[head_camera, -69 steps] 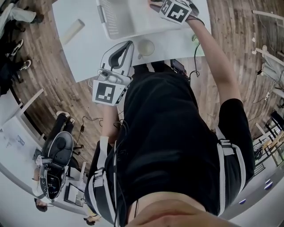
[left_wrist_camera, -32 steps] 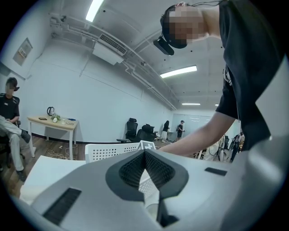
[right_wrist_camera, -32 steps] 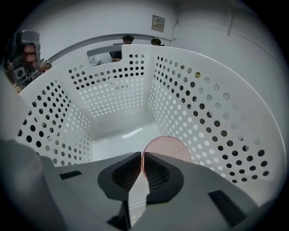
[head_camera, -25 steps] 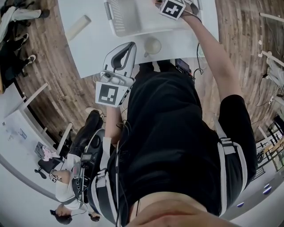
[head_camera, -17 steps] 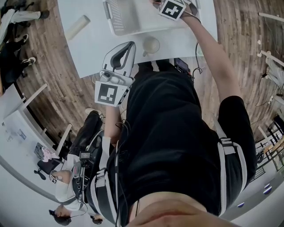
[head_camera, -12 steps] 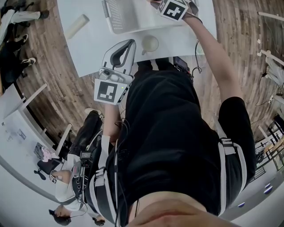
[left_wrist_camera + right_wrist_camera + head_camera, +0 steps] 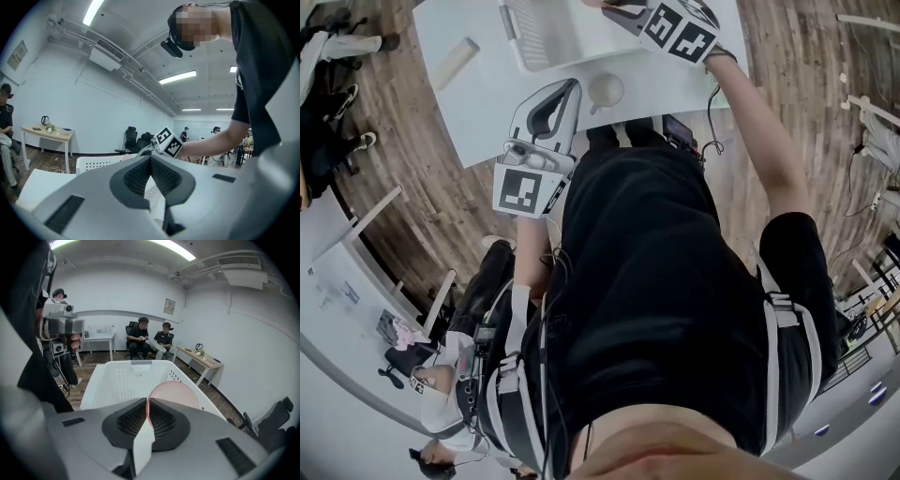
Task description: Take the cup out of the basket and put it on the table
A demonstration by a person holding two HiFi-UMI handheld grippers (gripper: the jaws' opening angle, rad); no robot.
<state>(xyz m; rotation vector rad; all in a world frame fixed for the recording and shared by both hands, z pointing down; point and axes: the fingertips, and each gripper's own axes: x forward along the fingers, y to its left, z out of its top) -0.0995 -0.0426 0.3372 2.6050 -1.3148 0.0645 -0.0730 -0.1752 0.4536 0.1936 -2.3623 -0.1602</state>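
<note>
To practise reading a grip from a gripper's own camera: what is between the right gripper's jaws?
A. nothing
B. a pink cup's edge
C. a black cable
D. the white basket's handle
B: the right gripper, its jaws having just closed further, pinches the pink cup by its edge above the white basket.

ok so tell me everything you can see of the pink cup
The pink cup is pale pink with fine speckles and a matte look. It shows a round face to the right gripper view. Its thin edge is pinched between the jaws of the right gripper, which have just closed a little further on it. It shows against the right wall of the basket, and nothing else visibly touches it.
</note>
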